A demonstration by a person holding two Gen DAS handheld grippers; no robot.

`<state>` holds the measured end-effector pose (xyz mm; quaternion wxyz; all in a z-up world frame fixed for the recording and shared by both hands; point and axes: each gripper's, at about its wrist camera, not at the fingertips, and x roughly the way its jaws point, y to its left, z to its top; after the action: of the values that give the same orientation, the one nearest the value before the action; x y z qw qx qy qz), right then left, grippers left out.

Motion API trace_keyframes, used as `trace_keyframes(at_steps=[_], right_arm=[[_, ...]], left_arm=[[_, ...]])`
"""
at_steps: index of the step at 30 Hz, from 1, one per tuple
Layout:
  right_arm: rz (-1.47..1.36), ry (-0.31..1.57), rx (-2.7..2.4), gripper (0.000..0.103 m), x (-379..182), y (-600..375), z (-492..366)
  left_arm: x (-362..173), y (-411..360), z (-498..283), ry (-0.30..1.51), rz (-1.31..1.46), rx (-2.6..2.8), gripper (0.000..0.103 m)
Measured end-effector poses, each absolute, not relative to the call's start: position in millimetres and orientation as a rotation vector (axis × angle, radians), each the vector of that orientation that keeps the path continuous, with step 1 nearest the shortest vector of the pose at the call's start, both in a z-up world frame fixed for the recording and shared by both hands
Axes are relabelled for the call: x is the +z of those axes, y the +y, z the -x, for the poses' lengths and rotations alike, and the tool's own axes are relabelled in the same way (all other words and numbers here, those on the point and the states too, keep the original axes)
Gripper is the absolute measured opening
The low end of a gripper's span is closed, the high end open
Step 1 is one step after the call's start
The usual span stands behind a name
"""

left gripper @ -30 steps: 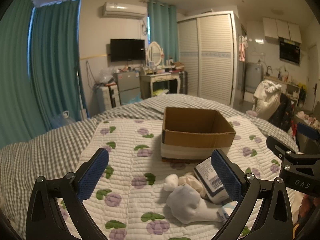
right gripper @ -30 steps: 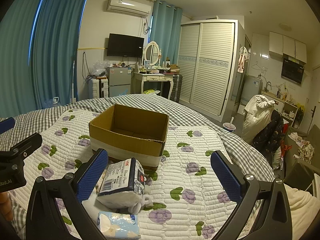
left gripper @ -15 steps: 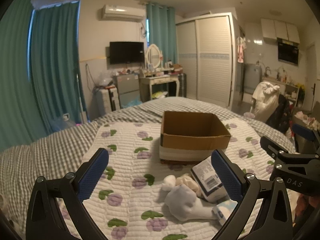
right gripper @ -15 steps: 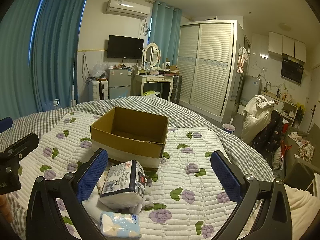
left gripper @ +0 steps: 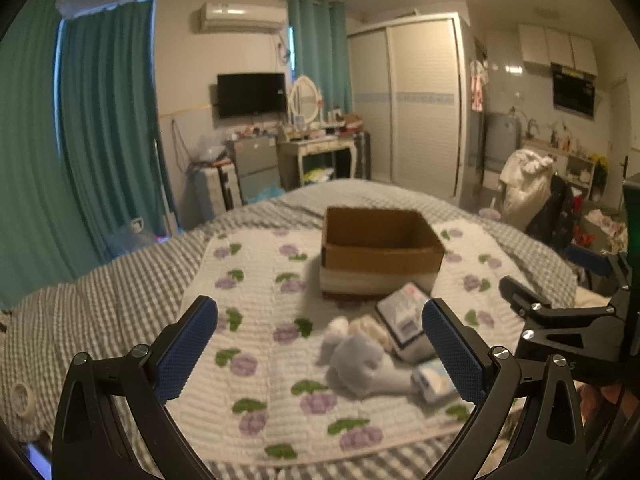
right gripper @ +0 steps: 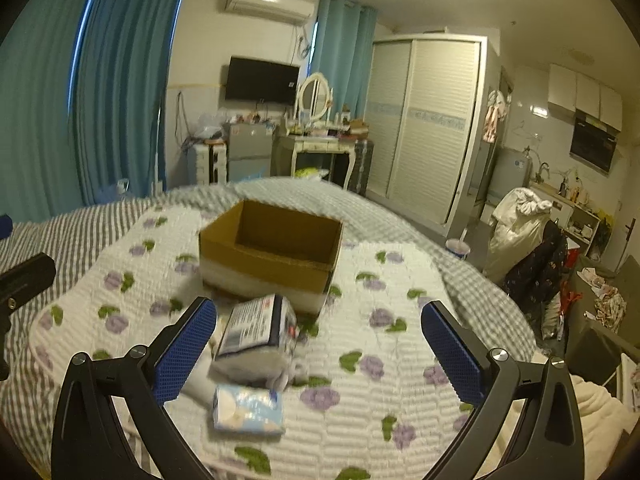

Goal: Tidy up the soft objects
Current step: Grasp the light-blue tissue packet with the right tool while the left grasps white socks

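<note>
**Both tongs spread wide above a small pile of soft goods on the bed**

The left tongs (left gripper: 320, 344) hang released over the bed, their blue-padded fingers (left gripper: 186, 350) far apart and holding nothing. The right tongs (right gripper: 318, 346) are likewise released and empty, blue pads splayed to either side.

On the white quilted bedspread with purple flowers and green leaves (left gripper: 256, 280) stands an open brown cardboard box with a white band round its base (left gripper: 380, 254); nothing shows inside it. The soft things lie in a cluster just in front of the box, on the quilt. A white plastic-wrapped tissue pack with a printed dark-and-red label (right gripper: 256, 338) leans nearest the box. Just before it lies a small light-blue packet of tissues (right gripper: 248, 408). Beside the pack, on the left tongs' side, sits a crumpled white sock-like cloth bundle (left gripper: 360, 360), blurred, touching a cream piece behind it.

A grey-and-white checked blanket (left gripper: 100, 300) covers the bed beneath the quilt.
</note>
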<state>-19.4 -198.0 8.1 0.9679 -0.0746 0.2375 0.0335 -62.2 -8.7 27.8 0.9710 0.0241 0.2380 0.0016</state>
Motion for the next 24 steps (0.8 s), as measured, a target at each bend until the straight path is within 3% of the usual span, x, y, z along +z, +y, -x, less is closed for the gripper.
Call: trace_keyframes(at_steps=[12,17,20,24], right_arm=[[0.136,0.774,0.155,0.100,-115,-176,-16],[0.023,0.872,0.216,0.093,-143,-180,-37],[0.014,0.878,0.245,0.080,-147,-177,-40],[-0.017,0.894,0.273,0.074,-146,-180,-42]], left_arm=[[-78,0,25,0.716,-0.029,0.064,0.103],[-99,5,13,0.749,-0.014,0.063,0.103],[-104,4,9,0.763,-0.017,0.053,0.103],[-108,-5,6,0.773,-0.042,0.030,0.103]])
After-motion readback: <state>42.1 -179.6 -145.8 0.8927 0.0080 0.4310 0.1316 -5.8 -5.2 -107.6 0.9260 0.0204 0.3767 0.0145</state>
